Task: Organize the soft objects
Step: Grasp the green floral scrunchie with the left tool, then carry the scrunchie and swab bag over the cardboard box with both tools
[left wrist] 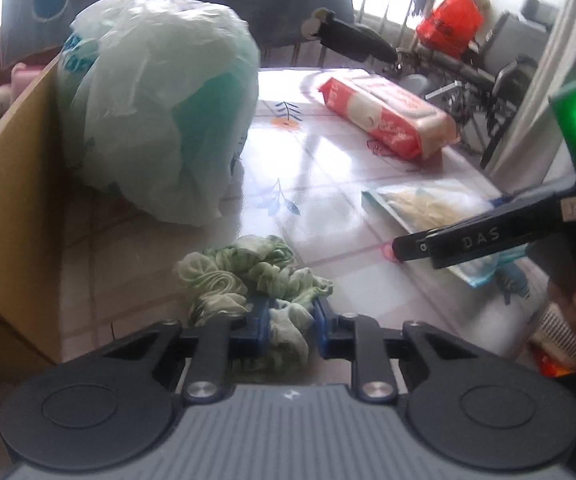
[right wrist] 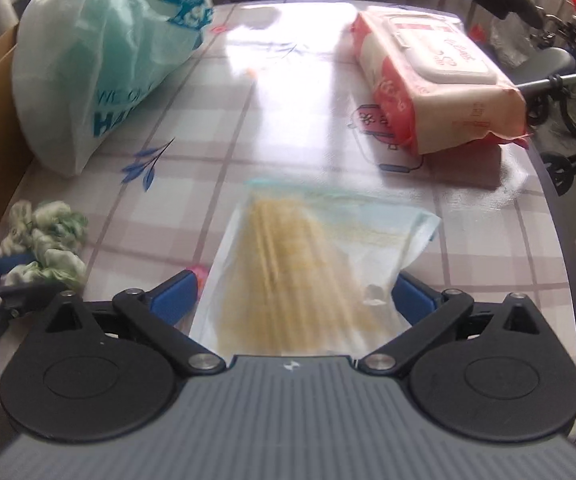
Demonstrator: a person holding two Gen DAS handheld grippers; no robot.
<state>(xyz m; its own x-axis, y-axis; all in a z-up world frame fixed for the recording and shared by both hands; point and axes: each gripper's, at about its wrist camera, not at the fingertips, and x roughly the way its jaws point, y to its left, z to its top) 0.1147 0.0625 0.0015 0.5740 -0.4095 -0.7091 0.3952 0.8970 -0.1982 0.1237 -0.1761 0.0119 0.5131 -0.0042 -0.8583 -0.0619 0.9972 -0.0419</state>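
A crumpled green-and-white cloth (left wrist: 248, 276) lies on the checked tablecloth, and my left gripper (left wrist: 289, 320) is shut on its near end. The cloth also shows at the left of the right wrist view (right wrist: 48, 244). My right gripper (right wrist: 293, 300) is open, its blue pads on either side of a clear bag of yellow sticks (right wrist: 307, 256) lying flat on the table. That bag shows in the left wrist view (left wrist: 419, 204) under the right gripper (left wrist: 407, 248). A stuffed pale green plastic bag (left wrist: 160, 112) stands at the left, also in the right wrist view (right wrist: 100, 60).
A red-and-white wet-wipes pack (right wrist: 435, 84) lies at the far right of the table, also in the left wrist view (left wrist: 387, 112). A brown cardboard box wall (left wrist: 12, 184) stands along the table's left side. Chairs and a bicycle stand beyond the table's right edge (right wrist: 559, 220).
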